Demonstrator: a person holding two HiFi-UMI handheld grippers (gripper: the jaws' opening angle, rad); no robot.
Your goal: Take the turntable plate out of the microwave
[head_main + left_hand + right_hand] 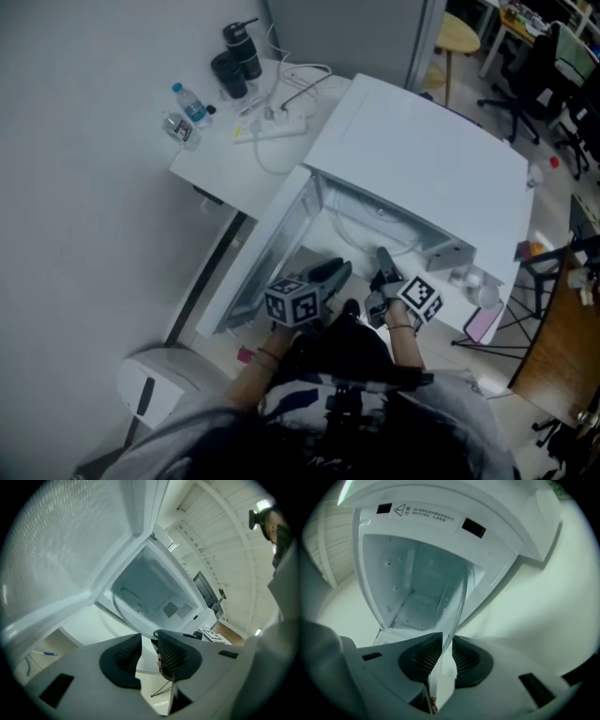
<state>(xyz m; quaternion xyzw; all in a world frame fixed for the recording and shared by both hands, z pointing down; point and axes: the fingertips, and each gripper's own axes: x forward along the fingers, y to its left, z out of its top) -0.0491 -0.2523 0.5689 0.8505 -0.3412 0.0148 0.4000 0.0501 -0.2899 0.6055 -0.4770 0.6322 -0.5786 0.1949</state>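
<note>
The white microwave (422, 150) stands with its door (267, 253) swung open to the left. Inside, the clear glass turntable plate (370, 234) is tilted up off the cavity floor. My right gripper (384, 262) is at the cavity's mouth. In the right gripper view, the plate (452, 606) runs edge-on between the jaws of the right gripper (446, 648), and the pads press on its rim. My left gripper (333, 272) is beside it, close to the door. The left gripper (149, 641) has a gap between its pads, and the plate's rim (126, 609) reaches its tips.
A white table (225, 159) behind the door carries a water bottle (190, 103), a dark flask (242, 49) and a power strip (272, 127) with cables. A white bin (155, 384) stands at lower left. Office chairs (534, 75) and a wooden desk (562, 347) are at right.
</note>
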